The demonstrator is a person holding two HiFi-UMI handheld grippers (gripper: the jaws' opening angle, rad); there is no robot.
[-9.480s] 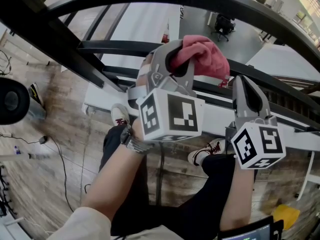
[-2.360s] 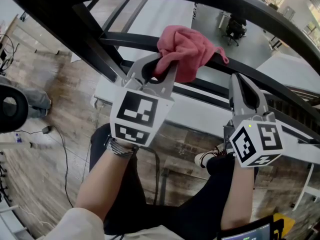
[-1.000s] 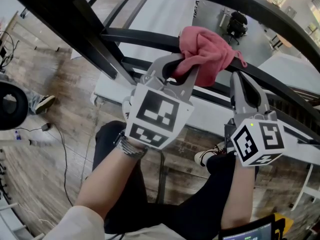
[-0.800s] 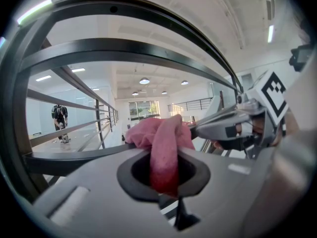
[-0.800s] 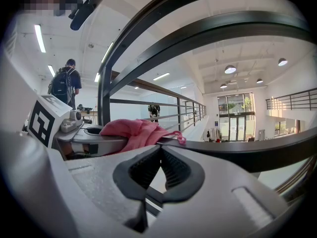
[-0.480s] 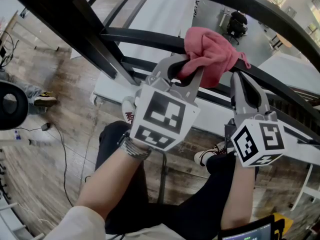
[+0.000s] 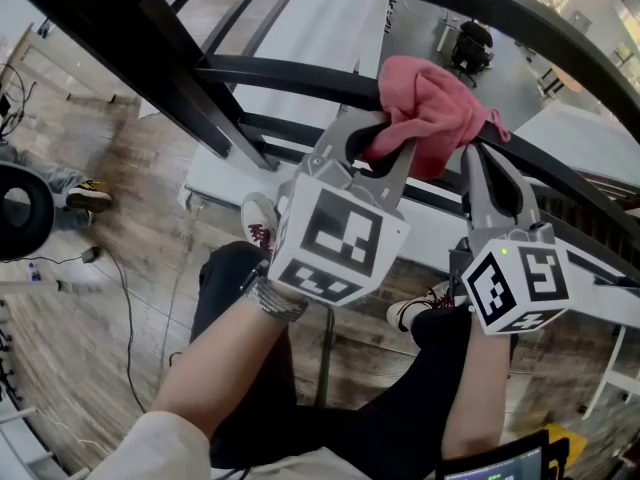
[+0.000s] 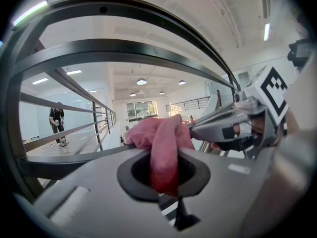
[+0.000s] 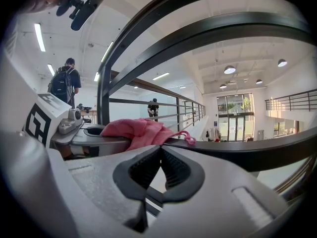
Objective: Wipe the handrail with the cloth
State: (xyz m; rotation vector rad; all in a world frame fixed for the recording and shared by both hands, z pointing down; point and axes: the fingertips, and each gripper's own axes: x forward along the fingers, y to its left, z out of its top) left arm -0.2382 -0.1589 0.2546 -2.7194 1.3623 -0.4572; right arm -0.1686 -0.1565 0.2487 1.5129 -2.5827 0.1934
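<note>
Cloth [image 7: 430, 108], pink and bunched, lies draped over the top of the black handrail [image 7: 270, 71]. My left gripper [image 7: 372, 140] has its fingers [image 8: 89, 182] closed on a fold of the cloth, which hangs down through the hollow between them. Just to the right, my right gripper [image 7: 480, 168] hovers beside the cloth, its fingers [image 9: 237, 182] pressed together on nothing. Its tips are close to the handrail, but I cannot tell whether they touch.

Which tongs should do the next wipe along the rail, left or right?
Left. The left tongs are shut on the pink cloth, which rests on the black handrail. The right tongs are shut on nothing, just beside it.
</note>
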